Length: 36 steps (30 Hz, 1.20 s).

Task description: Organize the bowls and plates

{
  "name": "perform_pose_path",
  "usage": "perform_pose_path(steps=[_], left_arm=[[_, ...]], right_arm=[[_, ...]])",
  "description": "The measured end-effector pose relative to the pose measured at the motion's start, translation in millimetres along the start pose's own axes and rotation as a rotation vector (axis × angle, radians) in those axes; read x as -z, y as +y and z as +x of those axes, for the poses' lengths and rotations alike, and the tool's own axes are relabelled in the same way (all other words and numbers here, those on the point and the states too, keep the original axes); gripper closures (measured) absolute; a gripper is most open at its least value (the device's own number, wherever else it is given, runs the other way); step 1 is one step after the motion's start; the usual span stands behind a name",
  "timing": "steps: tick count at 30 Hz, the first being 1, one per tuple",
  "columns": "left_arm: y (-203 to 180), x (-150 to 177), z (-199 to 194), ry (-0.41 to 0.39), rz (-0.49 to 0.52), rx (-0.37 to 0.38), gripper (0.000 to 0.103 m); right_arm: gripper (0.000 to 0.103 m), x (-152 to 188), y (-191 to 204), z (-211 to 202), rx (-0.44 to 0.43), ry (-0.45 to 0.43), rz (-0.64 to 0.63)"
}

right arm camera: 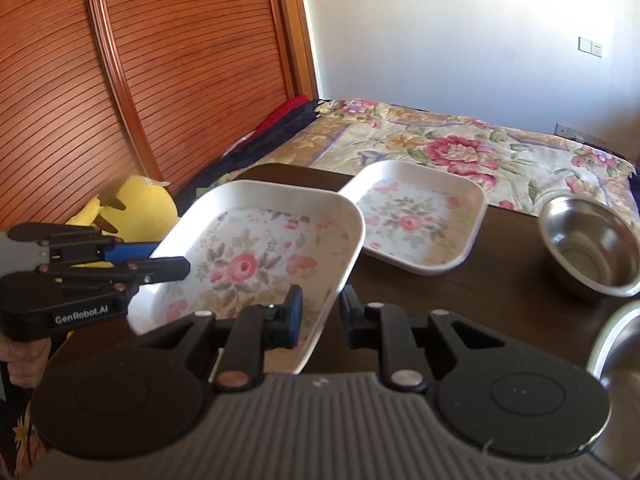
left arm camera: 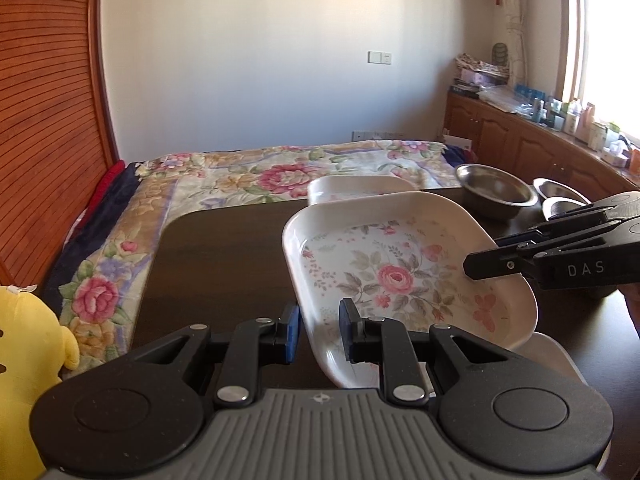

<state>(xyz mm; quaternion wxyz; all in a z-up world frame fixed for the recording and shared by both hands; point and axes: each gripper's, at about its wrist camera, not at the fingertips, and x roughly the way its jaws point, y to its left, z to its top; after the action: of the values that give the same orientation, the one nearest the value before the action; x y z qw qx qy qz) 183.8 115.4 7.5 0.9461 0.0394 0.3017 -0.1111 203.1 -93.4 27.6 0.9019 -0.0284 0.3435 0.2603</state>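
Tilting white rose-patterned square plate (left arm camera: 396,276)

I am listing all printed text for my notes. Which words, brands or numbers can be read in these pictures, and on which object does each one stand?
"DAS": on the side of the right gripper, left wrist view.
"GenRobot.AI": on the side of the left gripper, right wrist view.
Packages on the counter by the window: labels too small to read.
Held floral plate, steel bowl: no text.
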Motion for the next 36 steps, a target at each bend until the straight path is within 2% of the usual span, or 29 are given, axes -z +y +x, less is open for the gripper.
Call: perform_pose_path(steps=[19,36], left_arm=[[-64,25,-40,0.001,0.037,0.040,0.080],[-82,60,-57,0.025,0.025,0.052,0.080]], right_arm=[[0.081,47,-22,-57,0.041,-0.028,0.027],[0.081,85,-13,-76,0.038,-0.010,0.028]])
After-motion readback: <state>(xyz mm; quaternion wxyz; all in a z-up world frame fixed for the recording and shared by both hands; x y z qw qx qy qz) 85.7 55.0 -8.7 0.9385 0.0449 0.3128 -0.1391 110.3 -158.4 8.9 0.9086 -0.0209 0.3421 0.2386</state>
